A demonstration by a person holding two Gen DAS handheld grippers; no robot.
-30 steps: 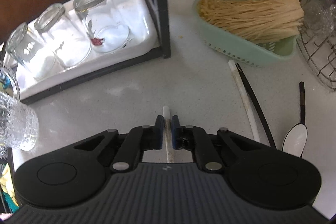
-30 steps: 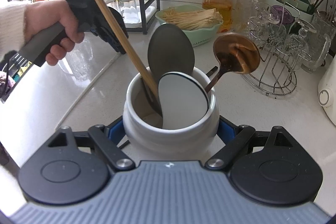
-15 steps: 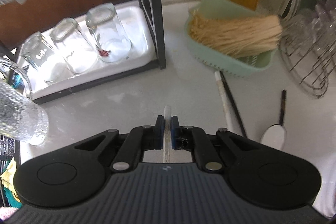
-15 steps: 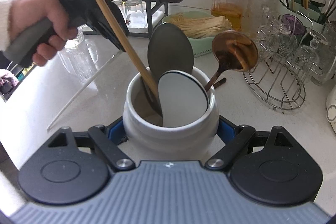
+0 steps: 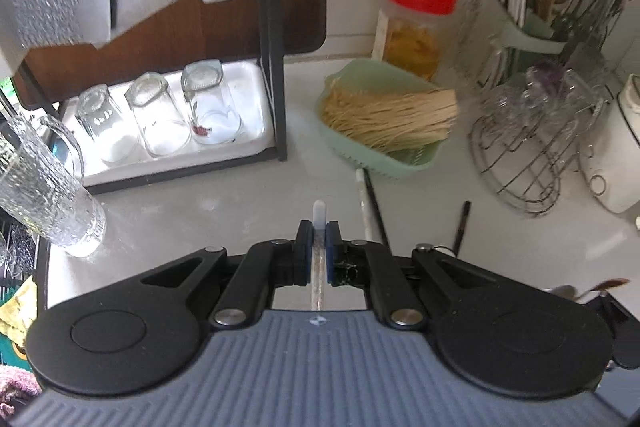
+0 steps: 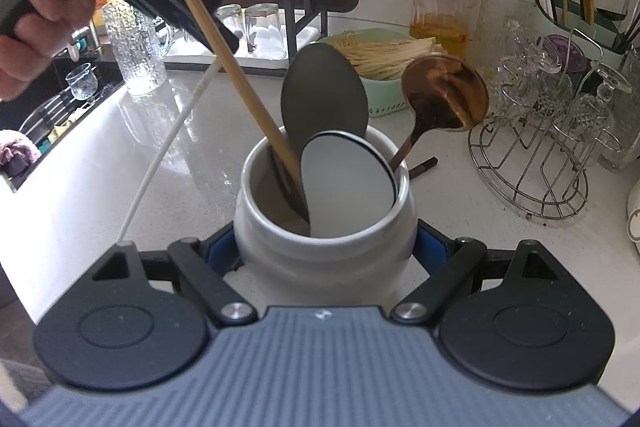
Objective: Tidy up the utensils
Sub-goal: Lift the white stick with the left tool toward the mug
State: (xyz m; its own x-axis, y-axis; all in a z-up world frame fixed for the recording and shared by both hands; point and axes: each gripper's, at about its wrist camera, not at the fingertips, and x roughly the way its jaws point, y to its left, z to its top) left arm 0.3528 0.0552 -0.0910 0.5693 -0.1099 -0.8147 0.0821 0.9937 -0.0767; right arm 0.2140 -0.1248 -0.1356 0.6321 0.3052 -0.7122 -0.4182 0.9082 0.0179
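Observation:
My left gripper (image 5: 319, 231) is shut on a white chopstick (image 5: 319, 215), whose tip pokes out past the pads. In the right wrist view the same chopstick (image 6: 168, 143) hangs from the raised left gripper (image 6: 216, 39) down to the counter at the left. My right gripper (image 6: 324, 247) is shut on a white ceramic utensil jar (image 6: 320, 247). The jar holds a wooden-handled utensil (image 6: 224, 63), a dark spoon (image 6: 324, 95), a white spoon (image 6: 344, 183) and a copper spoon (image 6: 444, 95). Another white chopstick (image 5: 363, 199) and a black chopstick (image 5: 376, 207) lie on the counter.
A green basket of noodles (image 5: 384, 119) sits behind the loose chopsticks. A black rack with a white tray of upturned glasses (image 5: 160, 115) stands at the left, with a textured glass mug (image 5: 44, 187) beside it. A wire glass rack (image 5: 536, 147) and red-lidded jar (image 5: 416, 23) are at the right.
My left gripper has risen and tilted up with the white chopstick, so more of the back wall shows. The right gripper and jar have moved closer to the left gripper.

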